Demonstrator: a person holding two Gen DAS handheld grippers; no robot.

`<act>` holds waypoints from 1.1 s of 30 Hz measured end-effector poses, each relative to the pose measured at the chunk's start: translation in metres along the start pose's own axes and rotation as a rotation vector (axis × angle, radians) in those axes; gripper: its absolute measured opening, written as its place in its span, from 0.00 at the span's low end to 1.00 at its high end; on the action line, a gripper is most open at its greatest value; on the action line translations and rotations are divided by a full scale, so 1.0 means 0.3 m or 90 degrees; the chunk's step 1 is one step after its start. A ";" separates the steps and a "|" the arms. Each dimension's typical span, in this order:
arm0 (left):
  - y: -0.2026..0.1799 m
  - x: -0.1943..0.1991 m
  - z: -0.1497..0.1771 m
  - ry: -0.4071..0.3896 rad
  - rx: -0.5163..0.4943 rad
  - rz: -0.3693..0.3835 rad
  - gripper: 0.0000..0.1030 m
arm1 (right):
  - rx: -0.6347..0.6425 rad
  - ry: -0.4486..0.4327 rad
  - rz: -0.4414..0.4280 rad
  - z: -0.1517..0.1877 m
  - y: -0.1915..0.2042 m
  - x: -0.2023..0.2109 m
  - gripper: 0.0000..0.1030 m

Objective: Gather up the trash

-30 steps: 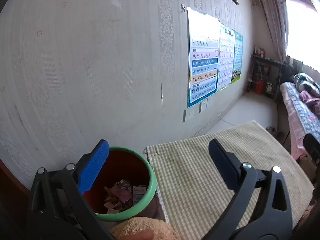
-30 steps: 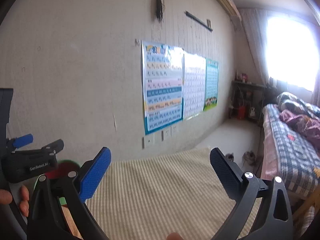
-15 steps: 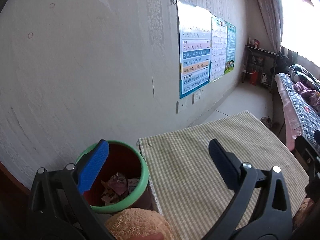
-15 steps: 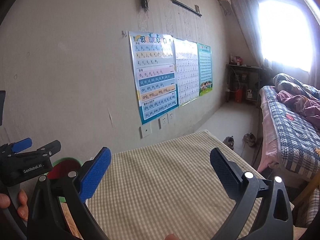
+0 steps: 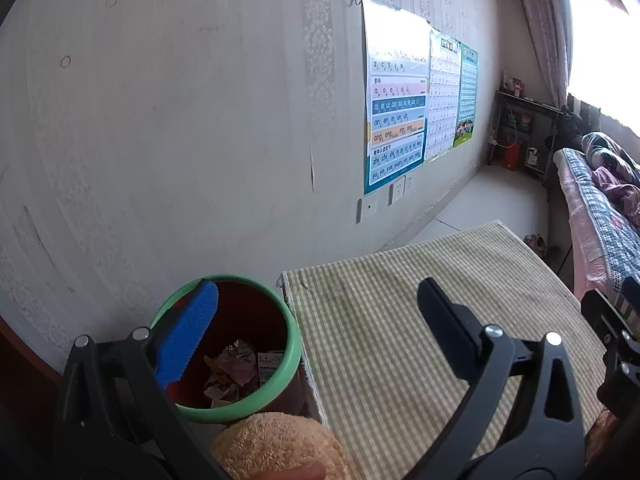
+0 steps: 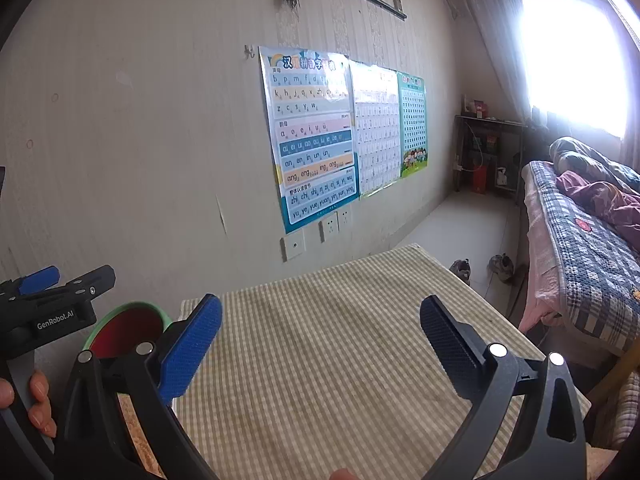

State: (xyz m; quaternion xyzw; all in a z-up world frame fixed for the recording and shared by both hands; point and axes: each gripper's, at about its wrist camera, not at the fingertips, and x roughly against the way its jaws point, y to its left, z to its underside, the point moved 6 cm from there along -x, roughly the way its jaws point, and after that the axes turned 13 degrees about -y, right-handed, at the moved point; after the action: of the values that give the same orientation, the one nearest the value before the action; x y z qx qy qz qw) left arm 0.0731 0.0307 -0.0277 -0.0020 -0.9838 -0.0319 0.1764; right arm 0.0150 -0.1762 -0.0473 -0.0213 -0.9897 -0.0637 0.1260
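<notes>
Both views have tilted down a little since a second ago, so more of the checked desk (image 6: 320, 360) shows and the wall charts sit higher; the bin has slid slightly rightward in the left wrist view.

Writing that can be read: "GenRobot.AI" in white on the black body of the left tongs (image 6: 56, 292), seen from the right wrist camera. The nearest wall poster (image 6: 312, 136) carries a Chinese title and rows of pinyin: "b p m f d", "a o e i u", "ai ei ui ao ou iu", "an en in un", "ang eng ing ong", "zhi chi shi". Two more charts hang beside it, their print too small to read.

The trash bin (image 5: 228, 344), round with a green rim and dark red inside, stands upright with its mouth facing up, just beside the left edge of the desk and near the wall. Crumpled paper scraps (image 5: 232, 376) lie at its bottom; a small printed wrapper among them is unreadable.

The left tongs (image 5: 320, 312) are spread wide and hold nothing; the blue-padded finger (image 5: 188, 336) hangs over the bin's mouth, the other over the desk. The right tongs (image 6: 320, 328) are likewise spread wide and empty, both fingers above the desk cloth without touching it. A fuzzy tan object (image 5: 280, 444) sits at the lower edge, near the bin.
</notes>
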 end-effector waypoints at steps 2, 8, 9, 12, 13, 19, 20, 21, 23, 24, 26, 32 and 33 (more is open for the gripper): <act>0.001 -0.004 -0.001 0.000 -0.001 -0.001 0.95 | -0.001 0.004 0.000 0.003 -0.001 -0.003 0.93; 0.003 -0.007 -0.003 0.004 0.000 0.000 0.95 | -0.002 0.011 -0.004 0.008 -0.001 -0.009 0.93; 0.005 -0.009 -0.003 0.004 -0.001 0.001 0.95 | -0.002 0.012 -0.005 0.009 0.000 -0.010 0.93; 0.004 -0.007 -0.002 0.001 -0.004 0.002 0.95 | -0.001 0.016 -0.005 0.015 -0.002 -0.013 0.93; 0.004 -0.007 -0.001 0.001 -0.005 0.002 0.95 | -0.003 0.017 -0.004 0.016 -0.005 -0.013 0.93; -0.001 -0.008 0.007 0.006 -0.007 0.008 0.95 | -0.010 0.025 -0.003 0.024 -0.012 -0.020 0.93; -0.001 -0.008 0.007 0.006 -0.008 0.007 0.95 | -0.011 0.027 -0.003 0.027 -0.012 -0.022 0.93; -0.001 -0.008 0.008 0.006 -0.008 0.007 0.95 | -0.011 0.028 -0.004 0.029 -0.011 -0.022 0.93; -0.002 -0.008 0.008 0.006 -0.008 0.008 0.95 | -0.011 0.031 -0.005 0.033 -0.010 -0.023 0.93; 0.001 -0.009 0.009 0.006 -0.007 0.008 0.95 | -0.010 0.032 -0.005 0.035 -0.009 -0.025 0.93; 0.001 -0.010 0.009 0.006 -0.007 0.009 0.95 | -0.011 0.035 -0.005 0.037 -0.010 -0.029 0.93; 0.003 -0.015 0.012 0.010 -0.008 0.009 0.95 | -0.012 0.043 -0.005 0.052 -0.015 -0.035 0.93; 0.002 -0.014 0.013 0.011 -0.008 0.009 0.95 | -0.012 0.044 -0.005 0.055 -0.015 -0.036 0.93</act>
State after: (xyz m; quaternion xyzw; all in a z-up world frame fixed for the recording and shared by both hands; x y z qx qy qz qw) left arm 0.0758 0.0317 -0.0327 -0.0099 -0.9820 -0.0365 0.1853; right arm 0.0211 -0.1788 -0.0665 -0.0163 -0.9842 -0.0744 0.1601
